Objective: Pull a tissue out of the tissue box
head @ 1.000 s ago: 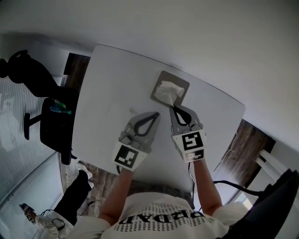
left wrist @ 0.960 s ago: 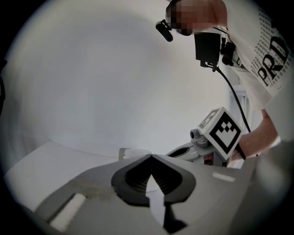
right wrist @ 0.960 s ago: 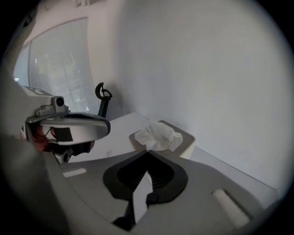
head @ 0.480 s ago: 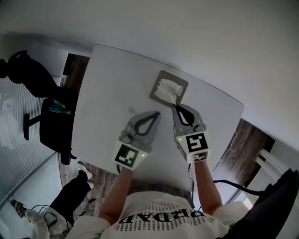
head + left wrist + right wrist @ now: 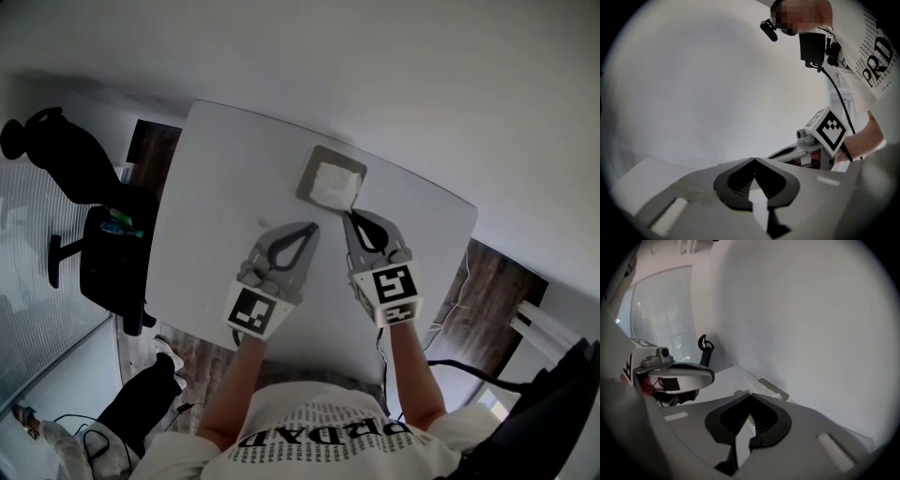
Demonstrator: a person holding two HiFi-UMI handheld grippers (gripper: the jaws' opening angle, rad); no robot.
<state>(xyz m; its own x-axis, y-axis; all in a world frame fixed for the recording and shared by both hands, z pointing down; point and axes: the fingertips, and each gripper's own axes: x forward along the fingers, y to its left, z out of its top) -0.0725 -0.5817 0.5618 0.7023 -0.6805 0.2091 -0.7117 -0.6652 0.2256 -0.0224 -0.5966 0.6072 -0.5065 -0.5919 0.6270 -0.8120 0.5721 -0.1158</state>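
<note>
A grey-brown tissue box [image 5: 313, 165] lies flat near the far edge of the white table [image 5: 220, 187]. A white tissue [image 5: 334, 186] rises from its opening. My right gripper [image 5: 347, 215] is shut on the tissue's near corner, just in front of the box. In the right gripper view, the tissue [image 5: 749, 384] shows crumpled right past the closed tips [image 5: 751, 393], with the box [image 5: 774, 389] behind it. My left gripper [image 5: 315, 226] hovers beside it on the left, shut and holding nothing. In its own view the jaws meet at the tips [image 5: 753, 159].
A plain wall stands right behind the table. A black office chair [image 5: 52, 155] and a dark stool [image 5: 112, 258] stand on the floor to the left. The table's right corner [image 5: 469, 220] is close to the right gripper. Cables lie on the wooden floor [image 5: 487, 281].
The right gripper has lifted a little with the tissue pinched, and the tissue now looks drawn out and flatter over the box. The left gripper has stayed where it was.
</note>
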